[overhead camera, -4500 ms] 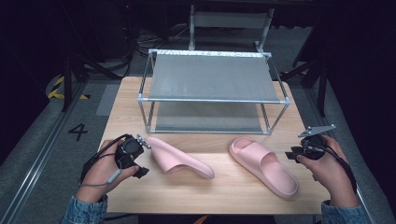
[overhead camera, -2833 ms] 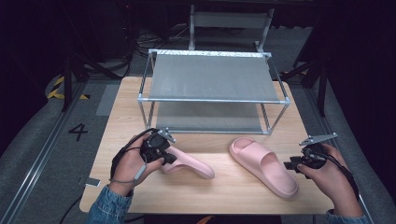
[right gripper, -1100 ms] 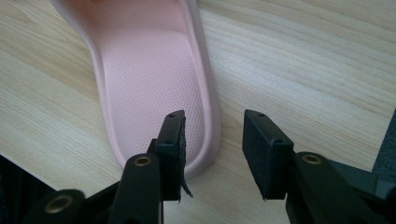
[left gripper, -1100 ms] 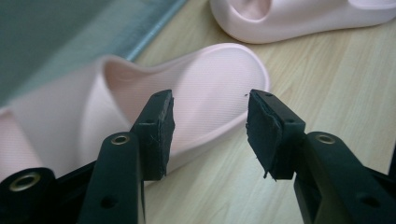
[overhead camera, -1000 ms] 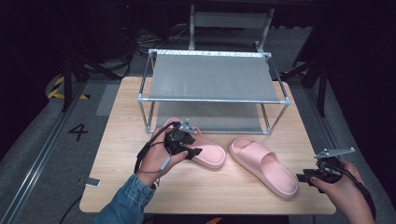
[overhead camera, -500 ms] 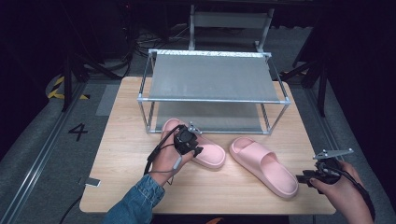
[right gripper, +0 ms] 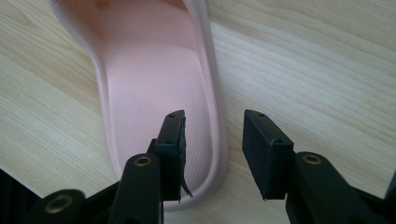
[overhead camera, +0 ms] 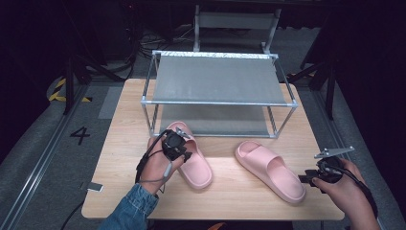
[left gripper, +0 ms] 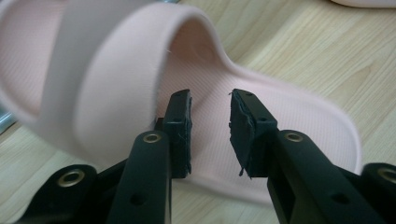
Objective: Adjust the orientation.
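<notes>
Vs half a sec ago: left tool (overhead camera: 176,146) has slid toward the lower left of the high view, w/ the left slipper (overhead camera: 190,155) turned so its toe now points more to the rack (overhead camera: 218,103). Its jaws have just been closing; now narrow, pads apart over the footbed (left gripper: 280,121) beside the strap, pressing nothing. Right tool (overhead camera: 321,173) unmoved at lower right, jaws mid-wide straddling the heel rim of the right slipper (right gripper: 154,88), no pinch visible. Count: 2 pink slippers, 2 tools, 1 two-tier rack, 1 desk (overhead camera: 124,143).
</notes>
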### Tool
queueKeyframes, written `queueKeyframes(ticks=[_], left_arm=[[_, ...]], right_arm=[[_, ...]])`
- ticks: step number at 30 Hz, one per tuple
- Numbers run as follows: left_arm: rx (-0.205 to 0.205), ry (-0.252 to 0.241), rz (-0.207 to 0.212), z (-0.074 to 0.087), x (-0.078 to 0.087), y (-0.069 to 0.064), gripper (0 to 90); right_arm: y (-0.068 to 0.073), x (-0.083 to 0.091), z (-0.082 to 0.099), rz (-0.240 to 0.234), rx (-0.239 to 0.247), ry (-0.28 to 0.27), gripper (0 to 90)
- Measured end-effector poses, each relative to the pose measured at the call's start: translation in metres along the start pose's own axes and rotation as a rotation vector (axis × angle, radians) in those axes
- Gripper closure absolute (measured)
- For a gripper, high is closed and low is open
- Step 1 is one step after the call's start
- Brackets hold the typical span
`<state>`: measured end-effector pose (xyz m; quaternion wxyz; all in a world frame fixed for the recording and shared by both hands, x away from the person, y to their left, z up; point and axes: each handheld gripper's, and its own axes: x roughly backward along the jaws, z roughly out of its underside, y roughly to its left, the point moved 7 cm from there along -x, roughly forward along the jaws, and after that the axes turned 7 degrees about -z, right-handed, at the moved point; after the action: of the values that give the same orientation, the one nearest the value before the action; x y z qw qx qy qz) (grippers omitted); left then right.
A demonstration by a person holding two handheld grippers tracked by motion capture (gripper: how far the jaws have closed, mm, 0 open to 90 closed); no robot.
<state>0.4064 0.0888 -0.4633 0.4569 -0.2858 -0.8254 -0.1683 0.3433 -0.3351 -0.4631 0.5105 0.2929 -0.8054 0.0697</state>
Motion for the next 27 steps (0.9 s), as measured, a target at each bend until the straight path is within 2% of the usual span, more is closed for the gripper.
queueKeyframes(ticks=[6,10,16,22,27], left_arm=[[0.062,-0.004,-0.013,0.011,0.009,0.017,67.1],[0.085,-0.002,-0.036,0.017,0.014,0.028,63.4],[0.078,-0.006,-0.013,0.016,0.018,0.025,60.8],[0.073,-0.015,0.012,0.014,0.025,0.018,52.6],[0.067,-0.013,0.019,0.013,0.018,0.014,49.5]], right_arm=[[0.003,-0.005,-0.01,-0.013,0.023,0.008,60.1],[0.005,-0.009,-0.014,-0.015,0.031,0.007,59.9],[0.004,-0.01,-0.014,-0.016,0.03,0.01,59.8],[0.004,-0.01,-0.014,-0.015,0.032,0.012,59.6],[0.006,-0.01,-0.014,-0.021,0.035,0.015,59.2]])
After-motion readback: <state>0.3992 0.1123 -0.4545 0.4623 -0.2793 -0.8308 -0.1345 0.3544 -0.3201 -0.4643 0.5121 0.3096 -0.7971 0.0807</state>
